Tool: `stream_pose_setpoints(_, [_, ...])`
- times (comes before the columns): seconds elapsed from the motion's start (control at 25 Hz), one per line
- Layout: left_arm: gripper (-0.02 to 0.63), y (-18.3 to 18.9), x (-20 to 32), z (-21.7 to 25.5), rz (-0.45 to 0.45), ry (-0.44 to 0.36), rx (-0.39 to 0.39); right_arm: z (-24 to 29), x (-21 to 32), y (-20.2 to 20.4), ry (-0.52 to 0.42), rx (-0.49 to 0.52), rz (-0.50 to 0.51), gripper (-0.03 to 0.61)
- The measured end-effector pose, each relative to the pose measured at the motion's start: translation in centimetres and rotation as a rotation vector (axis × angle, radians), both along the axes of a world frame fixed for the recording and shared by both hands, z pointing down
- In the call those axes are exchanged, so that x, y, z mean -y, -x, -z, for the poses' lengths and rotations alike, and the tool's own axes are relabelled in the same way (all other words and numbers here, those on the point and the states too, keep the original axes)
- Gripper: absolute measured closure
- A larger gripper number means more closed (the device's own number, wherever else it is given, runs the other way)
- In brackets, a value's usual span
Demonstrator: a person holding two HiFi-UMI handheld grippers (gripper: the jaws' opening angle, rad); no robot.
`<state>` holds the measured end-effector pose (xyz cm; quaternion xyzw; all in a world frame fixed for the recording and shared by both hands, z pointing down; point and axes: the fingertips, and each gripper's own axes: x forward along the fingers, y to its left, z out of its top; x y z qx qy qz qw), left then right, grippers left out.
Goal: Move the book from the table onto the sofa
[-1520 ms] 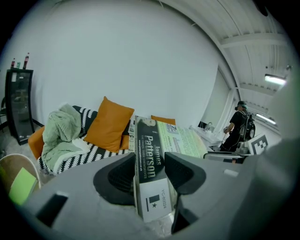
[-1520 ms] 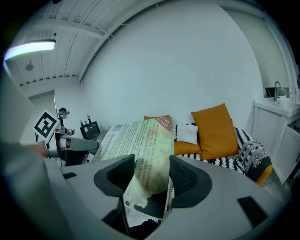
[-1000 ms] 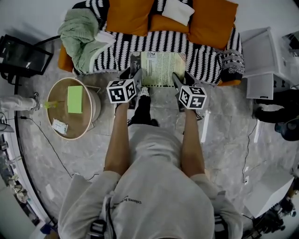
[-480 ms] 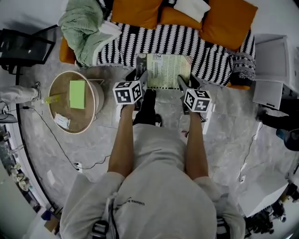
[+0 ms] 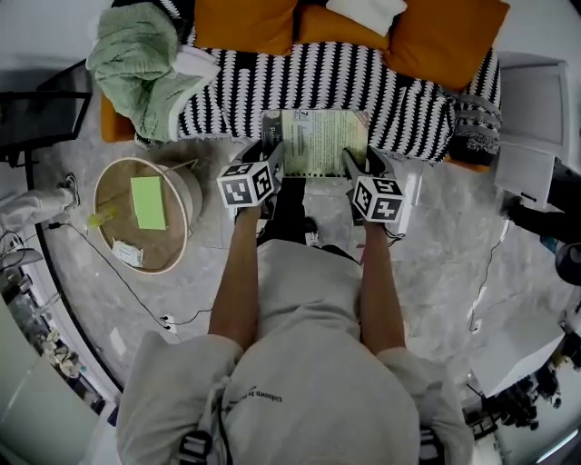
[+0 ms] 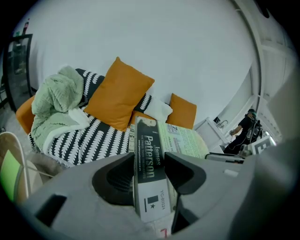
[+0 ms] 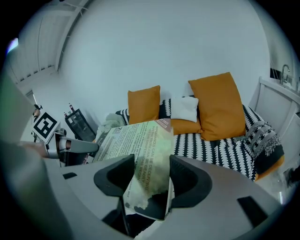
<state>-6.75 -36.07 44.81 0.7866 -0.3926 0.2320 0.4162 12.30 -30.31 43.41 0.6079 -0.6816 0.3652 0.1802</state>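
Note:
A paperback book with a pale green cover and a black spine is held flat between both grippers, over the front edge of the sofa with its black-and-white striped cover. My left gripper is shut on the spine side of the book. On the opposite edge of the book my right gripper is shut too. Both marker cubes sit just behind the book, above the person's forearms.
Orange cushions and a white pillow lie at the sofa's back, a green blanket at its left end. A round wooden side table with a green pad stands left. White cabinets stand right. Cables cross the floor.
The book and both grippers have shifted slightly toward the sofa, and the head view has swung a little. Both grips on the book are unchanged.

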Motion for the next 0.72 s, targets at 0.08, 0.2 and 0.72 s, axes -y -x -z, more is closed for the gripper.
stream_pose_setpoints(0.08, [0.411, -0.4, 1.0, -1.2, -0.009, 0.040, -0.004, -0.9, 1.1, -0.4, 0.023, 0.005, -0.018, 0.365])
stream_pose_setpoints(0.2, [0.411, -0.8, 2.7, -3.8, -0.018, 0.093, -0.008, -3.2, 3.0, -1.0, 0.052, 0.005, -0.043, 0.367])
stream_pose_setpoints(0.72, [0.411, -2.7, 10.7, -16.7, -0.131, 0.205, 0.016, -16.2, 9.9, -2.4, 0.143, 0.042, -0.106, 0.367])
